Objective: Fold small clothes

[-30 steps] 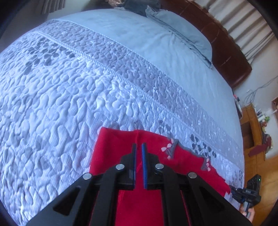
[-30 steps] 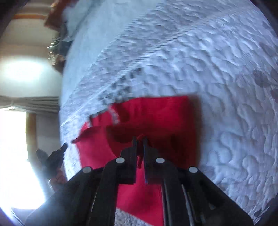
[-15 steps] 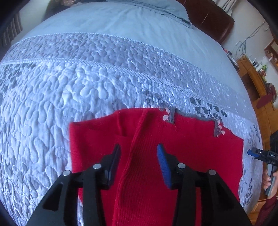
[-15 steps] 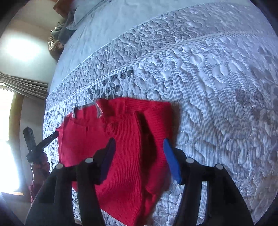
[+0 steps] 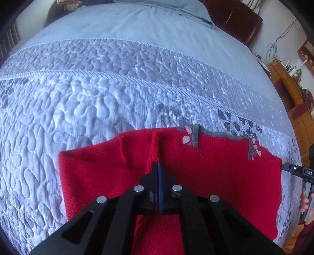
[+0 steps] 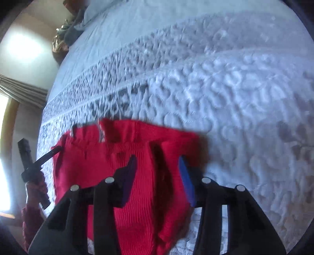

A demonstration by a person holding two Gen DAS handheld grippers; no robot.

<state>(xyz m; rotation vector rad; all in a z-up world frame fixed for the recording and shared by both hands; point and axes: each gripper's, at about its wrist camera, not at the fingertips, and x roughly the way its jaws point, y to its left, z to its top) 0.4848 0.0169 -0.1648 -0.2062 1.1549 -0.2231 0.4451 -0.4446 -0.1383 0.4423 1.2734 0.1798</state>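
Note:
A small red knit sweater (image 5: 215,176) with grey flowered collar trim lies on the quilted bedspread, its sleeves folded inward. My left gripper (image 5: 158,166) is shut, its tips over a raised fold of the sweater; no cloth shows between the pads. In the right wrist view the sweater (image 6: 109,157) lies below my right gripper (image 6: 157,164), which is open with its fingers spread over a folded sleeve. Each gripper shows at the edge of the other's view.
The pale blue-grey quilted bedspread (image 5: 98,88) stretches far beyond the sweater. A pillow (image 5: 186,7) and dark headboard (image 5: 239,21) are at the far end. A wooden cabinet (image 5: 290,92) stands to the right. A curtain and bright window (image 6: 11,92) are at the left.
My left gripper opened half a second ago and has now shut again over the sweater's fold. My right gripper let go of the cloth and stays open. Both moved back over the sweater.

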